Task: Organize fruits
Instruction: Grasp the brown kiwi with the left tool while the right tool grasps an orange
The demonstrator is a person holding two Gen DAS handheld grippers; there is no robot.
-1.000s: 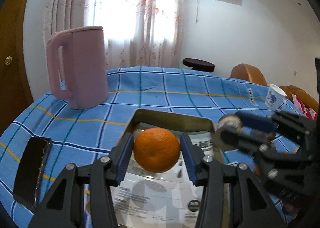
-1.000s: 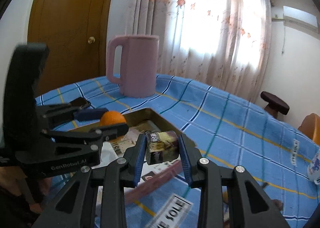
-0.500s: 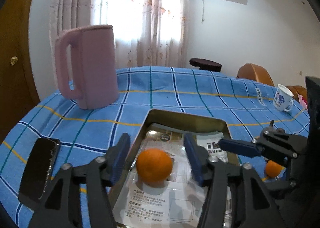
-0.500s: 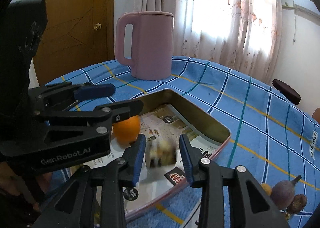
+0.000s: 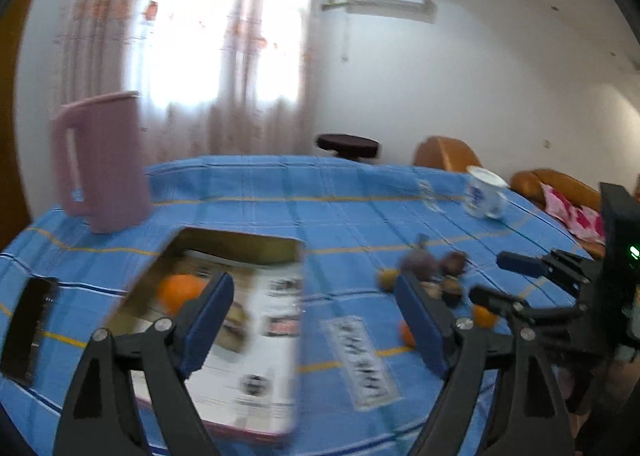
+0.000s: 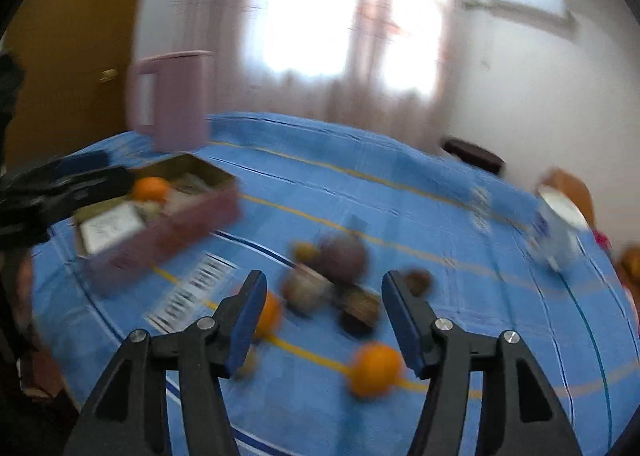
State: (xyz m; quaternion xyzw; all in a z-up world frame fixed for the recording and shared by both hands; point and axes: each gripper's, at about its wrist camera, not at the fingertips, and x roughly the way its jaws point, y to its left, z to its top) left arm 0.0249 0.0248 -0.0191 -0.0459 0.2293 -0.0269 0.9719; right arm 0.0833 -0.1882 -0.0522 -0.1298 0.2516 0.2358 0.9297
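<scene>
Both tongs are spread wide w/ nothing between the pads. The left tongs [image 5: 316,320] sit low centre of the left wrist view, straddling the right edge of the metal tin [image 5: 240,244], which fills the lower left of that frame; the right tongs [image 6: 324,320] sit low centre of the right wrist view, aimed at the loose fruit. One orange [image 5: 180,290] lies inside the tin on its printed paper lining, near the tin's left wall, so the tin looks like the collecting spot. The rest is unsorted: a pile of dark fruits [image 6: 340,276] in mid frame of the right view, purple and brown, too blurred to name, plus an orange [image 6: 374,368] low centre right, just beside the right pad, and another orange [image 6: 268,314] partly behind the left pad. All lie on the blue checked cloth of the table [image 6: 400,196]. Judging by the aim, open tongs over the pile probably mean a next pick, nearest orange likely. Pink jug [image 5: 100,160] upper left, white cup [image 5: 484,194] right, phone [image 5: 28,328] far left edge; all well apart from the fruit.
</scene>
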